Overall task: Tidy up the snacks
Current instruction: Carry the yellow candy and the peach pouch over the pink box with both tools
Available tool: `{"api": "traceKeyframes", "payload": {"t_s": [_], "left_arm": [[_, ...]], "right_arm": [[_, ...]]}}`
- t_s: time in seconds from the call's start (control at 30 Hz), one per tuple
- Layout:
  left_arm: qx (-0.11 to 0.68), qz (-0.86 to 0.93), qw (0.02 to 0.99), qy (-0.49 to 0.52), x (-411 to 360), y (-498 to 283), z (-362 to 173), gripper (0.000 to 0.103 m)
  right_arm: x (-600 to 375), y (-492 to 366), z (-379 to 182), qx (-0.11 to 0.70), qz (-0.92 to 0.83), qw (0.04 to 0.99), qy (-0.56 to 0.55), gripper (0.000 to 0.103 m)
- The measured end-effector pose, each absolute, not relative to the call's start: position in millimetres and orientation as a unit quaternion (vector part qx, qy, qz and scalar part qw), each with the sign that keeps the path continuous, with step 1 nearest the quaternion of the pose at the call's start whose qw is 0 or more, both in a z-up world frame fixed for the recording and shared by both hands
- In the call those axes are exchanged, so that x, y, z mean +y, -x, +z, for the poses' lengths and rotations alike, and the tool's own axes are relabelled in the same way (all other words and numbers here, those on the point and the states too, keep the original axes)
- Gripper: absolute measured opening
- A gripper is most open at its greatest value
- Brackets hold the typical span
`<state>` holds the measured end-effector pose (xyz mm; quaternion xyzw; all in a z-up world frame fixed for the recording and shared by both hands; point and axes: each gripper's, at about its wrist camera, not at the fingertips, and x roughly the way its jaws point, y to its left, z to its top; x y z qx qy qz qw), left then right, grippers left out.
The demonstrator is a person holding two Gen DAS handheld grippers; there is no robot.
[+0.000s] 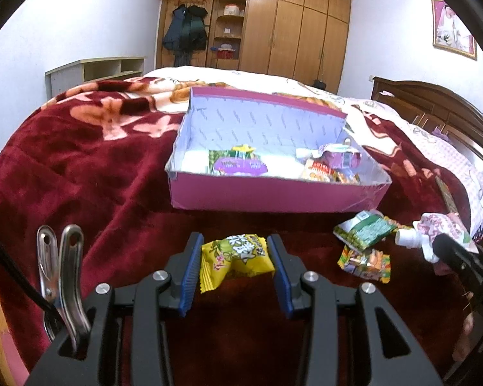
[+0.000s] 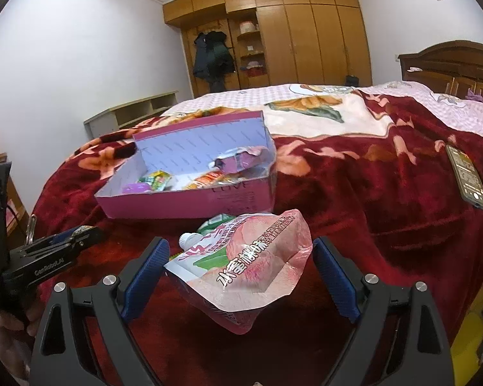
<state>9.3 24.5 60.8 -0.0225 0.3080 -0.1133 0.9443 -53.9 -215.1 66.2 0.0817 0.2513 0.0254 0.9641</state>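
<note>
Left gripper [image 1: 234, 259] clamped on crinkly yellow candy packet [image 1: 236, 257] | right gripper [image 2: 241, 268] gripping glossy pink pouch [image 2: 248, 267] | open cardboard box [image 1: 267, 194] beyond, on plush red blanket [image 1: 80, 167]; loose wrappers [image 1: 365, 228] beside box.

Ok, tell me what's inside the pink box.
The pink box holds a purple-labelled packet, a pink pouch and orange snack packets. Its near wall hides the floor's front edge.

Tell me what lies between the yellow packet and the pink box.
Only bare red blanket, in the left wrist view, between the yellow packet in the left gripper and the pink box.
</note>
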Motion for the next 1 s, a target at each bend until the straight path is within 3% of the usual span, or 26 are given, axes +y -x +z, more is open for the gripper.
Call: {"api": "traceKeyframes", "payload": {"t_s": [0.6, 1.0], "left_arm": [[0.257, -0.128, 0.958, 0.015, 16, -30, 120, 0.043], [0.251, -0.131, 0.959, 0.011, 4, -67, 132, 0.043]], "right_arm": [[-200, 38, 113, 0.219, 0.068, 0.972, -0.056, 0.092], [-184, -1, 134, 0.192, 0.079, 0.977, -0.047, 0.092]]}}
